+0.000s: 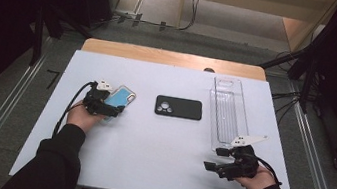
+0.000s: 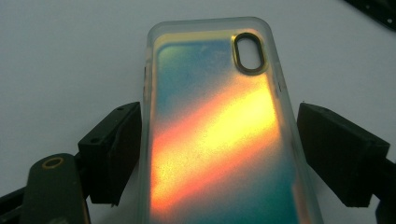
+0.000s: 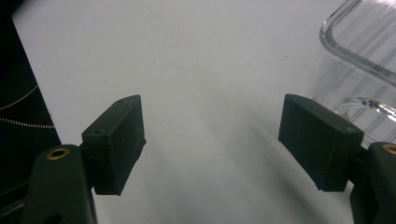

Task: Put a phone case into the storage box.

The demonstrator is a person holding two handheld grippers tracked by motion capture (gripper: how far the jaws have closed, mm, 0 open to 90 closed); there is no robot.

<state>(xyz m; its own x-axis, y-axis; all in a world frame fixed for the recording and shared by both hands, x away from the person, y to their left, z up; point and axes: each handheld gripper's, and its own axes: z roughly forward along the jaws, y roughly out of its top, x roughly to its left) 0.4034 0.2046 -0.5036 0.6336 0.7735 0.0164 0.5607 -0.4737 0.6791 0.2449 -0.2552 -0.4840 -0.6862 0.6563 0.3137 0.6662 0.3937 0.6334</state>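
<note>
**A:** What sat between the jaws of the left gripper (image 2: 219,149)?

**B:** An iridescent phone case (image 2: 219,135), lying flat on the white table (image 1: 148,147) with its camera cut-out at the far end. The left pad looked to be right at the case's edge, while a narrow gap showed at the right one, so the jaws stood wide around it without a clear grip.

**A:** And the right gripper (image 3: 210,140)?

**B:** Its jaws were spread wide over bare table, nothing between them.

**A:** Any containers?

**B:** A long clear plastic tray (image 1: 227,111) lay just beyond the right gripper, to its right in that gripper's own view; I could make out nothing in it. A black phone case (image 1: 178,107) lay between the iridescent case and the tray, well apart from both grippers
</note>
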